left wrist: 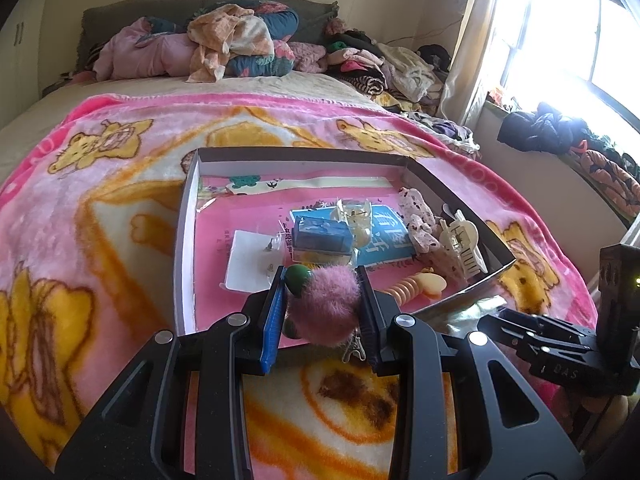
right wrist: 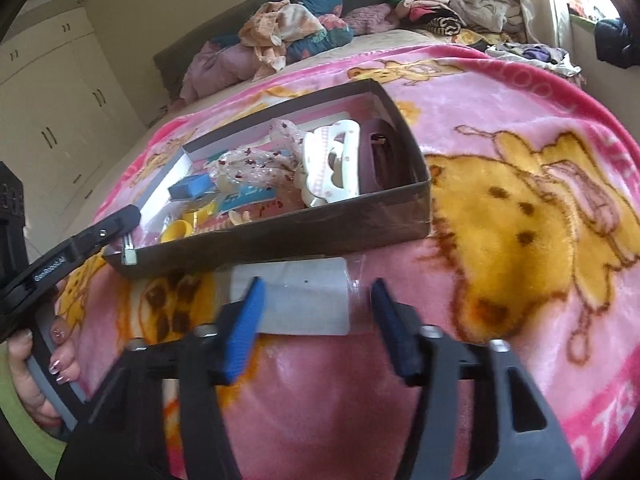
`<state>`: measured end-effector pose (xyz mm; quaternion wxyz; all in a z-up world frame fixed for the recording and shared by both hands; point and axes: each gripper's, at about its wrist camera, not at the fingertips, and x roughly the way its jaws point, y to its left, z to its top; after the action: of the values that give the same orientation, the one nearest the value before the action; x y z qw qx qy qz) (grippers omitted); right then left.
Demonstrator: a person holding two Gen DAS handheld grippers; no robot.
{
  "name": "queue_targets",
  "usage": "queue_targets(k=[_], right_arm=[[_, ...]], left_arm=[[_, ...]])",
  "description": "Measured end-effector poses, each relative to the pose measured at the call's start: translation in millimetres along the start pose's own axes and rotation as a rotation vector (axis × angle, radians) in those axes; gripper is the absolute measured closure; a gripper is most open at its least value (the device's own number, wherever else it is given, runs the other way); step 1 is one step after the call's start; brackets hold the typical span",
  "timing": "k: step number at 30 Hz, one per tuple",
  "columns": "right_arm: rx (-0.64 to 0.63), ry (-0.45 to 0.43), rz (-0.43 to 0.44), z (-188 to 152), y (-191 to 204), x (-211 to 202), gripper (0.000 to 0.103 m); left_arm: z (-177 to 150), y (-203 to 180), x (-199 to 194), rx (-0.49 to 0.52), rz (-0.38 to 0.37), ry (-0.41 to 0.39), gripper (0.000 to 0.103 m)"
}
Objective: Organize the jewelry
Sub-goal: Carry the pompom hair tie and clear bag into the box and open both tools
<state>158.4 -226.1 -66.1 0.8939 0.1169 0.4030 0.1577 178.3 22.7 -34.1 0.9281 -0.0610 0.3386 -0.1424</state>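
My left gripper [left wrist: 322, 284] is shut on a fluffy pink pompom charm [left wrist: 326, 308] with a green bead and a small metal pendant hanging below. It holds it over the near rim of a shallow dark cardboard box [left wrist: 188, 196]. The box holds a blue case [left wrist: 320, 236], a white earring card [left wrist: 250, 260], a cream hair claw [left wrist: 464, 244], a dotted scrunchie [left wrist: 424, 224] and an orange clip [left wrist: 416, 286]. My right gripper [right wrist: 318, 292] is open over a clear-bagged white card [right wrist: 296, 304] lying on the blanket in front of the box [right wrist: 280, 240].
The box sits on a pink bear-print blanket [left wrist: 100, 200] on a bed. Piled clothes and pillows [left wrist: 224, 48] lie at the headboard. A windowsill with dark clothes [left wrist: 560, 132] is at the right. White wardrobes [right wrist: 52, 120] stand at the left.
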Motion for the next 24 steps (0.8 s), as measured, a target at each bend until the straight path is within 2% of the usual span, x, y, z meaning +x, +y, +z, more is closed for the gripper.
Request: queue_targets(k=[1,4,7,15,24], right_arm=[[0.000,-0.008,0.024,0,1,-3,0.085],[-0.032,-0.043,0.064,1,12,-15,0.094],[-0.069,-0.066,0.105,5,27,-27,0.098],[-0.108,-0.109,0.204,28,54,-46,0.099],[-0.039,-0.176,0.250,65,47,-44,0.100]], left_arm=[[0,0,0,0.000,0.000,0.000,0.078],[0,0,1,0.000,0.001,0.000,0.078],[0,0,0,0.002,0.002,-0.001,0.078],[4,4,3,-0.010,0.012,-0.011,0.078],[11,12,8,-0.023,0.030,-0.015,0.078]])
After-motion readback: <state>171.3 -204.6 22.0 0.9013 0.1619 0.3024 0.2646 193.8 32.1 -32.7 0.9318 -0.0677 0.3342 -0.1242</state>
